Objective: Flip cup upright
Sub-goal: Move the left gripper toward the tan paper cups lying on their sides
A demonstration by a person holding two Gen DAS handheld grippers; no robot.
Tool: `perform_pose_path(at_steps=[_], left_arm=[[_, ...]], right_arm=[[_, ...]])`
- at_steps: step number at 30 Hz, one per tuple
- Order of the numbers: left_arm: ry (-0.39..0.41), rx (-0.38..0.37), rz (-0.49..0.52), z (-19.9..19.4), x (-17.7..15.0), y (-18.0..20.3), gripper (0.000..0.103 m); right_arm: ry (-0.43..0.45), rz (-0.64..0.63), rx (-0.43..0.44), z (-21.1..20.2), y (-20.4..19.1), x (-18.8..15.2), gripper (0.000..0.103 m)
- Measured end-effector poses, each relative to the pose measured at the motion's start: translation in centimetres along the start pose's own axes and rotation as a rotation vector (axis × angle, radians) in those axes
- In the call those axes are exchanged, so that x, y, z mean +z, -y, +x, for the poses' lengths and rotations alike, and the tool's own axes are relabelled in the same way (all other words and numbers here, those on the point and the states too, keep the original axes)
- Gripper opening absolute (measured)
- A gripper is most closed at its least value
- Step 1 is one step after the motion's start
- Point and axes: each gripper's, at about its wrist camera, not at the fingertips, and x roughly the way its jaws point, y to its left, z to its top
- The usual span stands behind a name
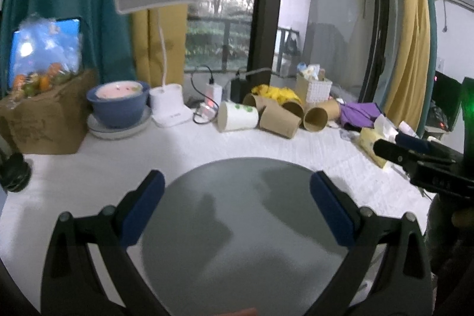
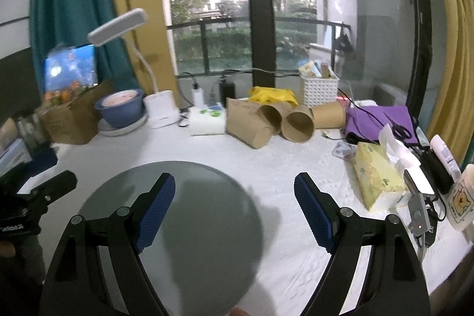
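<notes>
- While both tools hover low over the near part of the table (image 2: 296, 168), the left claw (image 1: 237, 182) stands wide apart, its blue pads (image 1: 145, 206) holding nothing, above a round grey mat (image 1: 246, 227).
- Likewise spread wide and empty, the right claw (image 2: 234, 185) has its left finger over the mat's right part and its right finger over bare white cloth.
- Each tool shows at the edge of the other's view; white writing on the left tool's body is too blurred to read.
- Far across the table lies the white cup (image 1: 237, 116), on its side, green marks on its wall, mouth toward the left in the left wrist view.
- Just right of it lies a heap of brown paper cups (image 1: 281, 120), all tipped over, two with open mouths toward the cameras; the nearest touches the white cup.
- Behind the heap sit a yellow packet (image 2: 274, 95) and a white lattice basket (image 2: 318, 91) with small packs in it.
- Left of the cups stands a white desk lamp (image 1: 169, 108), faint lettering on its base unreadable, then a blue bowl (image 1: 118, 105) on a plate and a cardboard box (image 1: 44, 123) with faint print.
- At the right lie a purple cloth (image 2: 382, 120), a yellow tissue pack (image 2: 376, 176) with green print, and a cream cup with a bear drawing (image 2: 460, 203).
</notes>
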Motion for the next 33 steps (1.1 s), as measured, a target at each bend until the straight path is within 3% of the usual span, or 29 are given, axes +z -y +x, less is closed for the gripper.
perform_pose_path(at_steps=[9, 20, 28, 33], left_arm=[[-0.081, -0.033, 0.039, 6.0, 2.2, 3.6, 0.100], [-0.216, -0.038, 0.028, 15.5, 4.5, 6.7, 0.099], [-0.332, -0.127, -0.093, 23.2, 6.7, 7.3, 0.099], [-0.335, -0.147, -0.133, 26.7, 7.6, 8.1, 0.099]], right_arm=[[-0.047, 0.060, -0.058, 5.1, 4.9, 0.4, 0.085], [-0.058, 0.044, -0.060, 10.3, 9.1, 2.7, 0.085], [-0.074, 0.054, -0.085, 13.7, 11.3, 4.2, 0.085], [-0.068, 0.094, -0.124, 15.2, 12.9, 4.9, 0.085]])
